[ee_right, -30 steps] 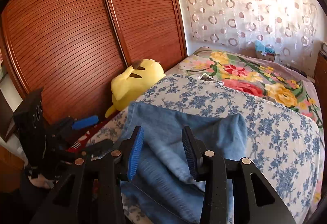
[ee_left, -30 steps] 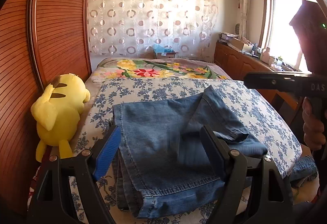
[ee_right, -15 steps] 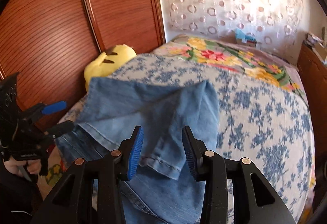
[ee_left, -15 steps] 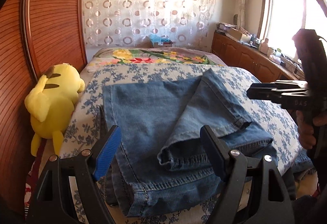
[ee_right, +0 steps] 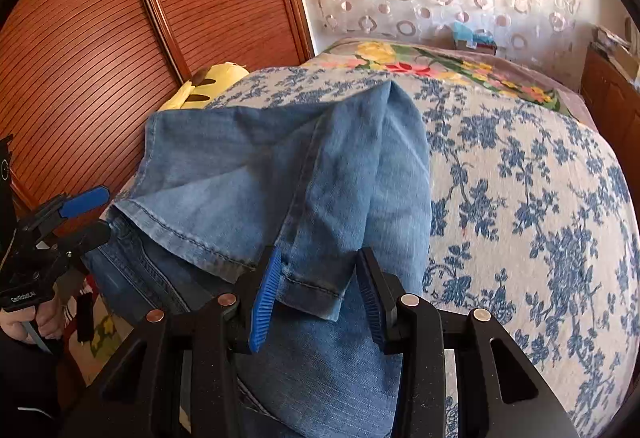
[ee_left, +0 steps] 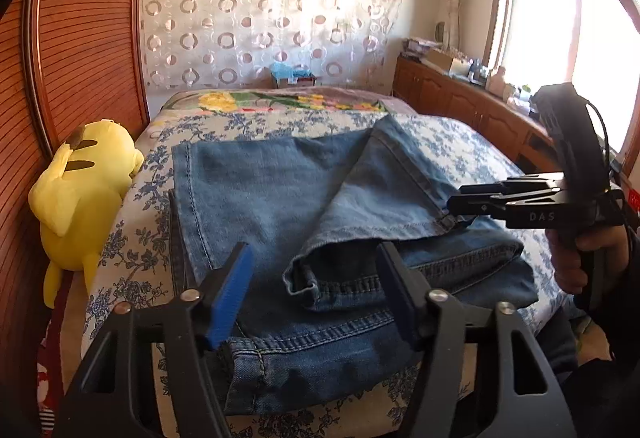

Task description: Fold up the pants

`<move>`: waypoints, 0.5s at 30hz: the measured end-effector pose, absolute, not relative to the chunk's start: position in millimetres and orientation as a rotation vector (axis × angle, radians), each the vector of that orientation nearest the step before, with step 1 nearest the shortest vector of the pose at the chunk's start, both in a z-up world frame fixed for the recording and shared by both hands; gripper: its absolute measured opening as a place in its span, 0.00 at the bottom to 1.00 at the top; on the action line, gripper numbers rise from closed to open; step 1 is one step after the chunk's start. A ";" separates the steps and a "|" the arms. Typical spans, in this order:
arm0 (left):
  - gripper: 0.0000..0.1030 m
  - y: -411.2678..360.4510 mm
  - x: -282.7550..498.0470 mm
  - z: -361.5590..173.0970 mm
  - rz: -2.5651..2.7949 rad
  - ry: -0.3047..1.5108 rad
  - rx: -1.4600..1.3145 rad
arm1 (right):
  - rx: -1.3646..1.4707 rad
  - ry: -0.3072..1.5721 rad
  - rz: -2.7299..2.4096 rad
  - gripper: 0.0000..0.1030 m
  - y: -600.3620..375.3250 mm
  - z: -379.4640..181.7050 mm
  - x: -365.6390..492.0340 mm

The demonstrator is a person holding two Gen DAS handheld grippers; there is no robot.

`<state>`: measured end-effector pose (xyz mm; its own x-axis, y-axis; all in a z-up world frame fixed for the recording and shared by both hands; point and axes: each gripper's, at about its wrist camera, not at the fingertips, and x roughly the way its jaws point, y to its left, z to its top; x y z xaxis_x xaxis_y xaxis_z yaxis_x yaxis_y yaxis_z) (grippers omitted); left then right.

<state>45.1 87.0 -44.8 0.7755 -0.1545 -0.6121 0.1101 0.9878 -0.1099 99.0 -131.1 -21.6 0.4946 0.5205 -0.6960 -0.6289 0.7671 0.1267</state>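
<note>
**Gripper hardware and wear**

Left gripper (ee_left: pixel 312 290): black angular frame with triangular cut-outs, silver round screws along the arms; a blue ribbed pad on the finger at 9 o'clock, a dark one at 3 o'clock.

Right gripper (ee_right: pixel 316 298): same black build, silver and copper-toned screws, blue ribbed pads (ee_right: pixel 264 302). From the left wrist view its side carries the white letters "DAS", with a black cable looping off the top block.

Dark sleeve at both wrists.

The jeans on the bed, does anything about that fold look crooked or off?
Yes. The jeans are folded unevenly: the upper leg lies diagonally, its hem cuff slanting across the layer below instead of matching its edge. Nothing looks damaged.
</note>
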 end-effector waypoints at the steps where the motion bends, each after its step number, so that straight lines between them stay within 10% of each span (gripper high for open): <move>1: 0.59 87.4 46.5 -47.0 -0.138 0.678 -0.066 | -0.150 0.793 0.698 0.40 -130.3 -23.0 98.8; 15: 0.36 89.8 50.5 -52.7 -0.133 0.715 -0.103 | -0.105 0.799 0.746 0.25 -134.6 -31.2 95.5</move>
